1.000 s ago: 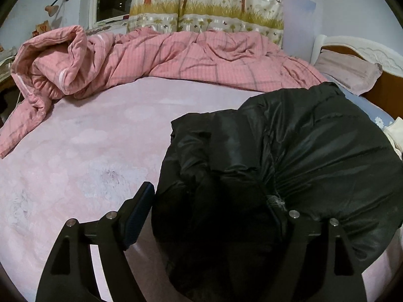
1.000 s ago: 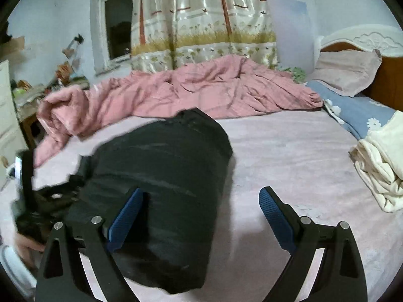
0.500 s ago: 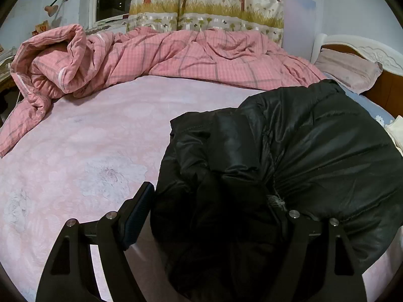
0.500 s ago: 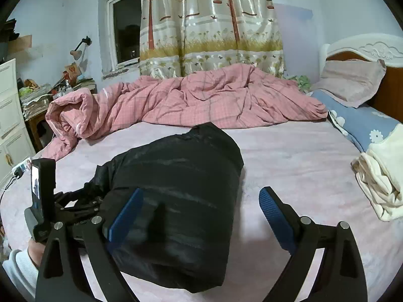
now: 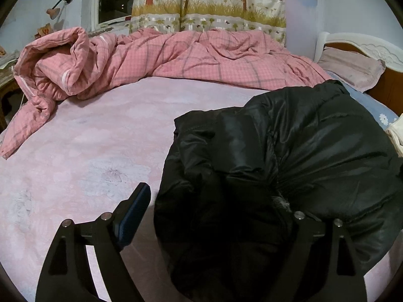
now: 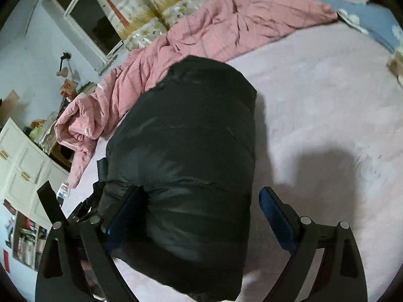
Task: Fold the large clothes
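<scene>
Garment: black puffer jacket [image 5: 289, 176] lies in a thick bundle on the pink bed sheet [image 5: 88, 156], near the front edge of the bed, already doubled over on itself.
Surroundings: pink checked quilt [image 5: 176, 55] is heaped along the far side of the bed under the curtain [image 5: 209, 2]; a pillow [image 5: 352, 68] sits by the headboard, well apart from the jacket.
Left gripper: left gripper [image 5: 216, 216] is at the near end of the bundle with its jaws opening; jacket fabric bulges between them, and the blue pad on one finger [image 5: 133, 214] stands clear of the cloth (the other finger is buried behind dark folds, so its contact cannot be told).
Right gripper: right gripper [image 6: 201, 219] hangs over the other side of the bundle with jaws spread wide; one pad is at or against the jacket's flank, the other stands clear above bare sheet, so nothing is clamped.
Step in hand: by my reading, the fold has just been laid down and the left claw is letting go of the end it carried.
Next move: likely both claws need to come free without dragging the slippery shell, then press or tuck the loose near end so the puffy layers do not spring open.
</scene>
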Available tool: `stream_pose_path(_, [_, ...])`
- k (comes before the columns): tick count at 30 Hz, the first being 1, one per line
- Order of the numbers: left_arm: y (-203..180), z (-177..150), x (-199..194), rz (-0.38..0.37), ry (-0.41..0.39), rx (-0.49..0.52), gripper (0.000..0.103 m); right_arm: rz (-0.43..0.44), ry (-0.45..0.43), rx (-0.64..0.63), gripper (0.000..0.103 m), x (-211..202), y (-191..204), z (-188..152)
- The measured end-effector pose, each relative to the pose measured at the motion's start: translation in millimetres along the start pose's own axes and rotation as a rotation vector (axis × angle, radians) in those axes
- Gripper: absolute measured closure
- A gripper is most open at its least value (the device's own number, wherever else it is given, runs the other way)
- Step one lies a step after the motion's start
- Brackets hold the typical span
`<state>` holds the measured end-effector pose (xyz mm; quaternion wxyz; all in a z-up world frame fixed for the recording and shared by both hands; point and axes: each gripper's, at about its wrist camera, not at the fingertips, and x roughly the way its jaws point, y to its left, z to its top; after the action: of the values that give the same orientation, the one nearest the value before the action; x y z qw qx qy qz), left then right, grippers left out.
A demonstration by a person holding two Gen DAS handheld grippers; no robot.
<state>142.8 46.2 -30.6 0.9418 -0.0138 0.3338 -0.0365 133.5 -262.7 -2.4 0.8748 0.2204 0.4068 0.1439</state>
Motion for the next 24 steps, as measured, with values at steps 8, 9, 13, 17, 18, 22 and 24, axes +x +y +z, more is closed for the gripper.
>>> stream_pose_path(8, [15,5,-12,-0.066,-0.020,-0.086,0.017,-0.053,0.009,-0.011,0.001,15,-5,-9])
stream_pose_path(9, [21,6,-17,-0.106,-0.019,-0.137,0.017,-0.042,0.006,-0.005,0.001,13,-7,-9])
stream_pose_path(13, [28,7,-37,-0.280,0.039,-0.248,0.016,0.018,-0.012,-0.031,0.006,2,-3,-7])
stream_pose_path(17, [19,1,-38,-0.388,0.147,-0.301,0.003,0.051,0.001,-0.090,0.007,3,9,-10])
stream_pose_path(18, [17,-4,-31,-0.422,0.195,-0.335,0.002,0.050,0.010,-0.104,0.006,5,10,-11])
stream_pose_path(22, [12,-17,-13,-0.433,0.250,-0.376,0.000,0.073,0.070,-0.070,0.005,17,1,-12])
stream_pose_path(24, [10,-16,-13,-0.432,0.241,-0.366,0.000,0.074,0.123,-0.023,0.003,29,-7,-12])
